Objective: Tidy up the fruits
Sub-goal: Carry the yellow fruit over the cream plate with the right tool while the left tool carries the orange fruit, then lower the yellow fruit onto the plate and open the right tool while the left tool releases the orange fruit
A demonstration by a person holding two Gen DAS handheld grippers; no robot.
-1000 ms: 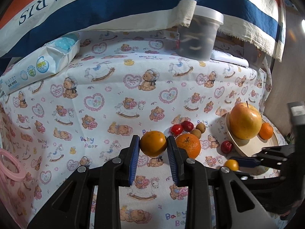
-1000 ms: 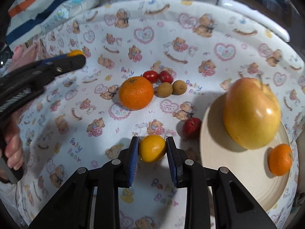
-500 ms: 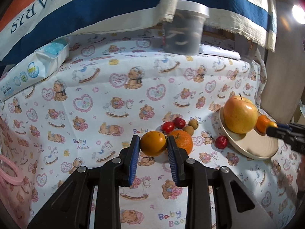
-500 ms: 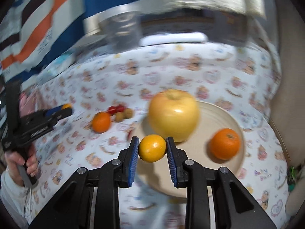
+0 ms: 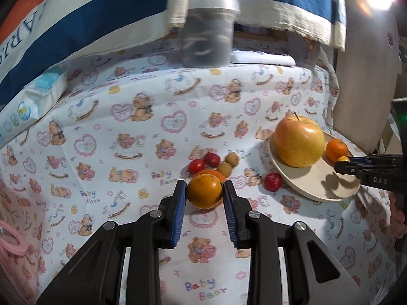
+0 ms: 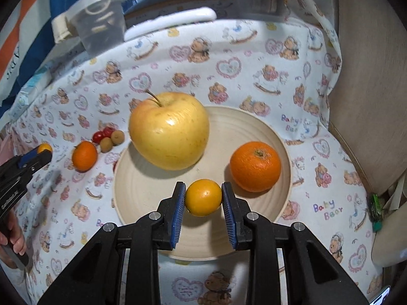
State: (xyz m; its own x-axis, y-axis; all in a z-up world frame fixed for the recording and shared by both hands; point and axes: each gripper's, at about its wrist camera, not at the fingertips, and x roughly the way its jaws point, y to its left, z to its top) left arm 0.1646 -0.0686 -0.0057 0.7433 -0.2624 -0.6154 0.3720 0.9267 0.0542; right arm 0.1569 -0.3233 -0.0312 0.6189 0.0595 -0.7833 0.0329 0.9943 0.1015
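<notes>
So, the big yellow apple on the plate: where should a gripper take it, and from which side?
Take the apple across its widest middle, probably from above. Its stem tilts up and away, so keep the fingers off it. The orange sits apart to its right on the plate, leaving both flanks free. It looks wide, so open fully.

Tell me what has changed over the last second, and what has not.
The right gripper carried its small yellow-orange fruit from the cloth beside the red fruit to above the plate, in front of the apple and mandarin. It has not let go. The left gripper still holds its orange; the fruits on the cloth stayed put.
</notes>
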